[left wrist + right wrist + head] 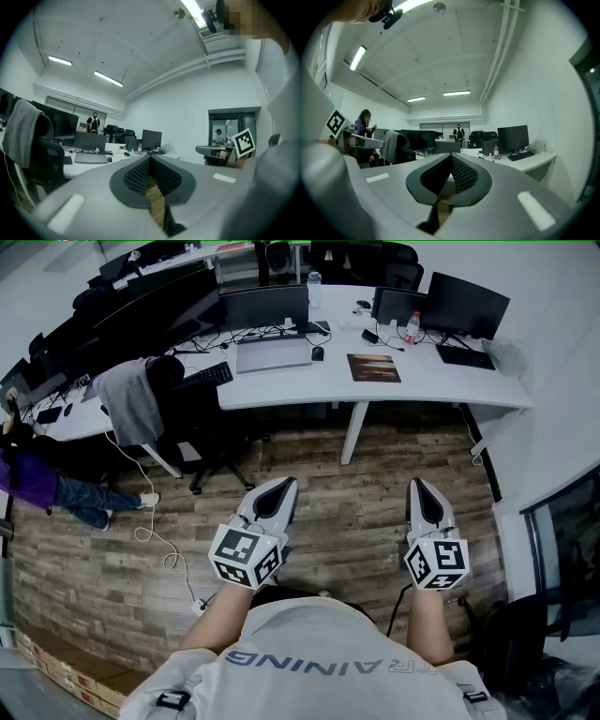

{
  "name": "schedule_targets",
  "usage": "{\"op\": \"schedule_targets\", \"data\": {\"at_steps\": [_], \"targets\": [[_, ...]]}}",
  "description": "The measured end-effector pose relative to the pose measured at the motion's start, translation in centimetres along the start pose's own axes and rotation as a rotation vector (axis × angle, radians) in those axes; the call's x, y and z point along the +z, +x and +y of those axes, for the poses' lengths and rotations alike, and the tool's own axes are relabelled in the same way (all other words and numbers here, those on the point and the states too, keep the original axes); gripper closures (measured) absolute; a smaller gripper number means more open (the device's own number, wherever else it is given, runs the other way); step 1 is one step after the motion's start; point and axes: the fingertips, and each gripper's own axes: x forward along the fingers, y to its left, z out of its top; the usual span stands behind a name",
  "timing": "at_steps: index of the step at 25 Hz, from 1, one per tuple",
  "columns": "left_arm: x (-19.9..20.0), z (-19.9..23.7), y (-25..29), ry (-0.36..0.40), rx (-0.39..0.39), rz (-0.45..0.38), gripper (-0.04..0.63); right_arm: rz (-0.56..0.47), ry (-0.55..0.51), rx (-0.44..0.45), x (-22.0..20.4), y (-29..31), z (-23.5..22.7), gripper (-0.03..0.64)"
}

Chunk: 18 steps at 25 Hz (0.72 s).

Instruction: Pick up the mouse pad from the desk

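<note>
Hovering level over the floor point(352, 512), left claw point(284, 486) and right claw point(418, 486) both closed, empty; mouse pad point(373, 367) lies on worktop point(422, 381), well apart.

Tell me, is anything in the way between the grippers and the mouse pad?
Nothing I can see. Only bare wooden floor lies between the left gripper, the right gripper and the desk. The mouse pad lies near the desk's front edge. The chair stands off to the left.
</note>
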Motion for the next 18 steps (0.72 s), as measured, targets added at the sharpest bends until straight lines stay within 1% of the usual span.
{"op": "schedule_targets", "data": {"at_steps": [5,11,15,18], "targets": [[0.0,-0.4,0.1,0.0,-0.007,-0.004,0.595,0.001,-0.007,0.009,0.0,0.1,0.1,0.603],[0.0,-0.7,0.2,0.001,-0.005,-0.006,0.595,-0.01,0.001,-0.003,0.1,-0.2,-0.5,0.603],[0.3,-0.7,0.3,0.003,-0.007,-0.01,0.595,-0.056,0.036,-0.03,1.1,-0.6,-1.8,0.603],[0.5,-0.7,0.2,0.005,-0.002,-0.012,0.595,-0.08,0.043,-0.031,1.6,-0.9,-2.2,0.603]]}}
